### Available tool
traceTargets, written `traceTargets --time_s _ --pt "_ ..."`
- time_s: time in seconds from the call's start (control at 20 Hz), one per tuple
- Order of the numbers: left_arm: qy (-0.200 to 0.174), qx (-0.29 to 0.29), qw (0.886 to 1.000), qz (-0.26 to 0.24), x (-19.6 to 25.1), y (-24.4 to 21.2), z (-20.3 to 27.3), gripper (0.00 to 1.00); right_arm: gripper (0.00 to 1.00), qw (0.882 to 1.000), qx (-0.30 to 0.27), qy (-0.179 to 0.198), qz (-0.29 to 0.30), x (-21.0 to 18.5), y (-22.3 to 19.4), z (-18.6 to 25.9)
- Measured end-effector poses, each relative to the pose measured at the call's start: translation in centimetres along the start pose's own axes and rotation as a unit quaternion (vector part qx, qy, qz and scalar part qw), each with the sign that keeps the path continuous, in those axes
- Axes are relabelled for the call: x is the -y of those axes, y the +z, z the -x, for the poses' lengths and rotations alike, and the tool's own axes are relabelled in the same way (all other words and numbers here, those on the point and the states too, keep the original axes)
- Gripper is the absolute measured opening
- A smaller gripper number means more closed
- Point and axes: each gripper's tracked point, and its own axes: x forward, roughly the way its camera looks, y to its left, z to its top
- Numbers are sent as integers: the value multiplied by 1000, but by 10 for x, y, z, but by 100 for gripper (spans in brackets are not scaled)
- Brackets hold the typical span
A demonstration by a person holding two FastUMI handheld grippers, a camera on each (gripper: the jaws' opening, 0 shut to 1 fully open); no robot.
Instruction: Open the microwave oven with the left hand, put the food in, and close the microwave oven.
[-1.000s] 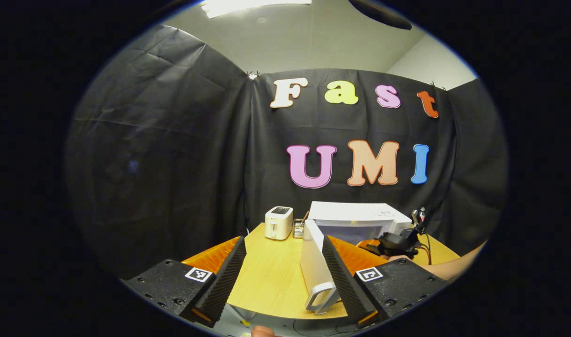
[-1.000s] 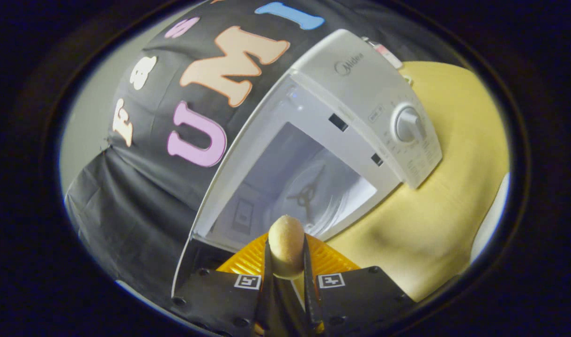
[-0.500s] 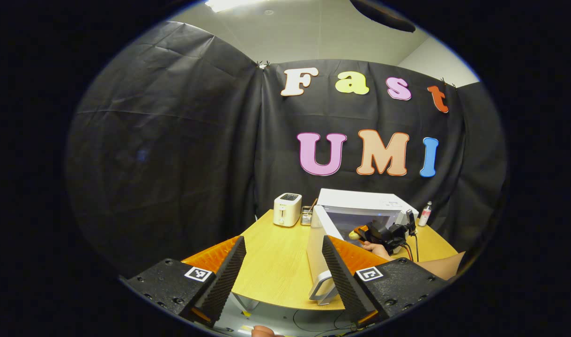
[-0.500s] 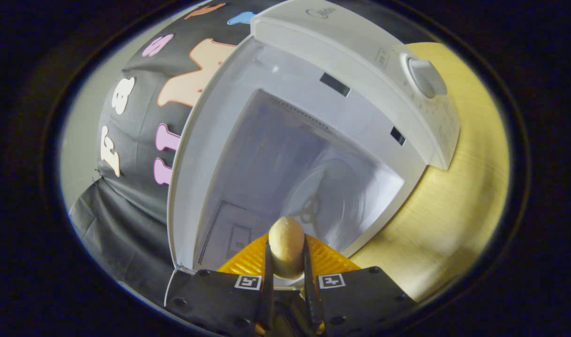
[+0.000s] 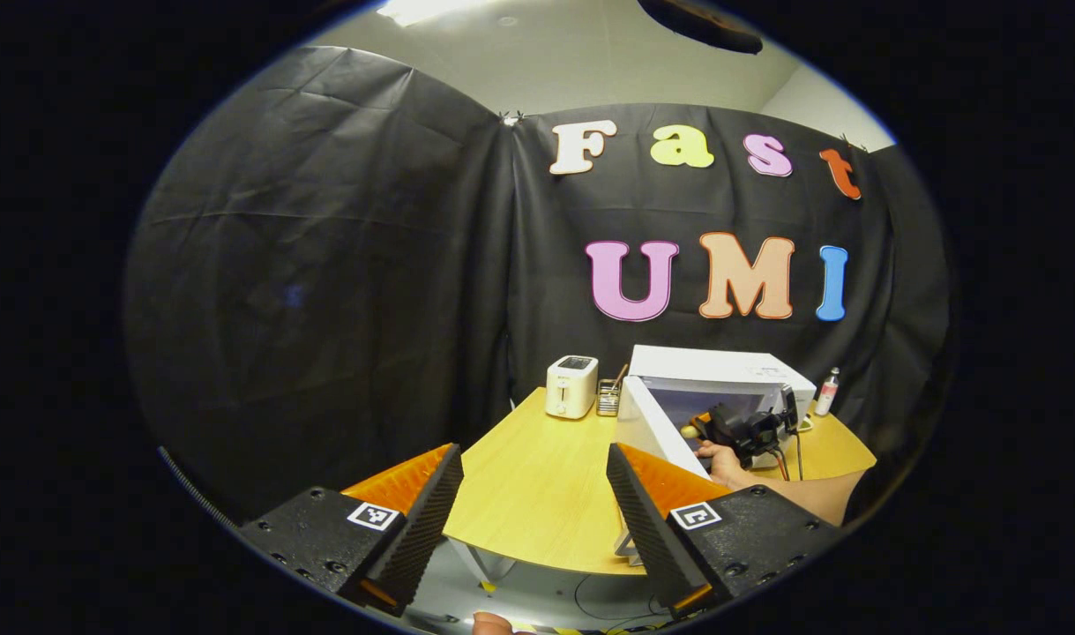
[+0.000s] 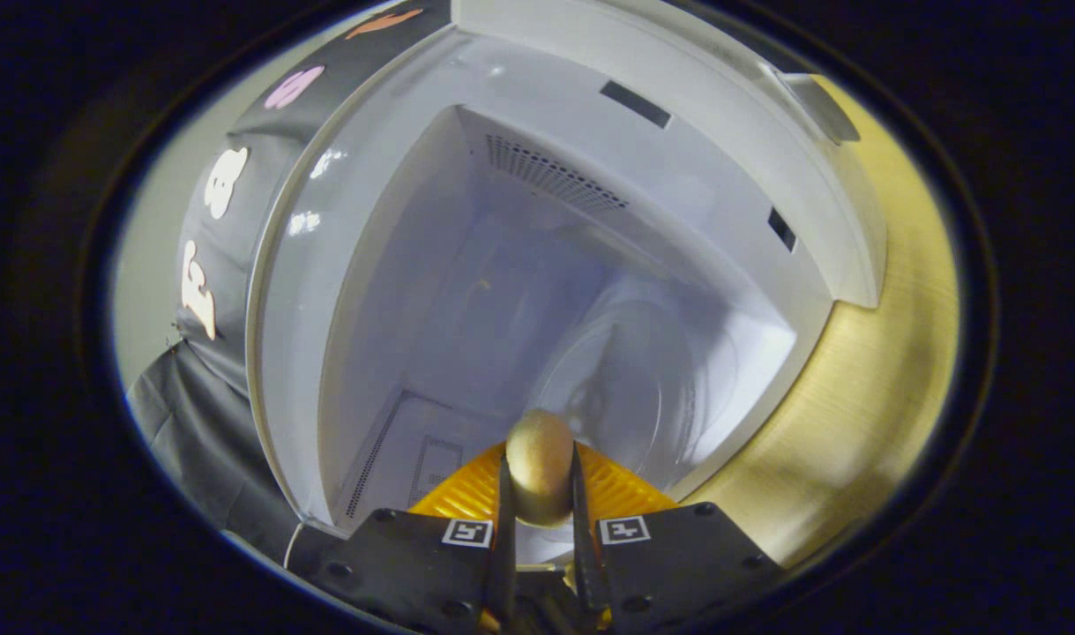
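Right gripper (image 6: 539,494) jaws clamped on bread roll (image 6: 540,466) at open microwave oven (image 6: 537,291) mouth, lower centre; left gripper (image 5: 533,494) jaws wide apart, empty.

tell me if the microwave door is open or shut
Open: the door swings out from the microwave, and the right gripper view looks into its bare cavity.

we see a bright ceiling light (image 5: 431,9) overhead, heavy fisheye bending at the edges, and soft blur inside the microwave (image 6: 537,291).
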Motion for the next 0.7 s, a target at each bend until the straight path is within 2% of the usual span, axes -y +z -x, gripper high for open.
traceTargets --time_s 0.05,0.1,0.2,0.25,0.3,0.35,0.45,0.5,0.6,0.65,0.7 --pt "2 -2 1000 0 -2 -1 1 96 29 1000 -1 0 1 2 -1 -1" --pt "6 -5 1000 1 -3 -3 4 96 22 1000 -4 -2 -4 3 -3 -4" --pt "9 -6 1000 2 -4 -4 8 96 35 1000 -10 -4 -11 3 -7 -7" --pt "9 -7 1000 1 -4 -5 9 96 27 1000 -11 3 -9 -1 -12 -7" --pt "10 -9 1000 -2 -4 -7 10 96 35 1000 -8 3 -3 -3 -10 -4" --pt "12 -11 1000 -5 -6 -8 11 94 28 1000 -6 5 -2 -5 -9 -7" --pt "14 -13 1000 -6 -7 -9 14 94 27 1000 -6 -4 -1 -5 -6 -14" --pt "14 -14 1000 -4 -6 -9 16 96 38 1000 -9 -11 4 -1 -8 -17" --pt "12 -15 1000 -4 -4 -10 19 96 78 1000 -3 -18 19 4 -3 -15" --pt "12 -14 1000 -5 -3 -9 19 96 72 999 3 -19 28 3 2 -12" --pt "10 -13 1000 -6 -2 -9 20 94 84 999 13 -21 43 5 5 -11"
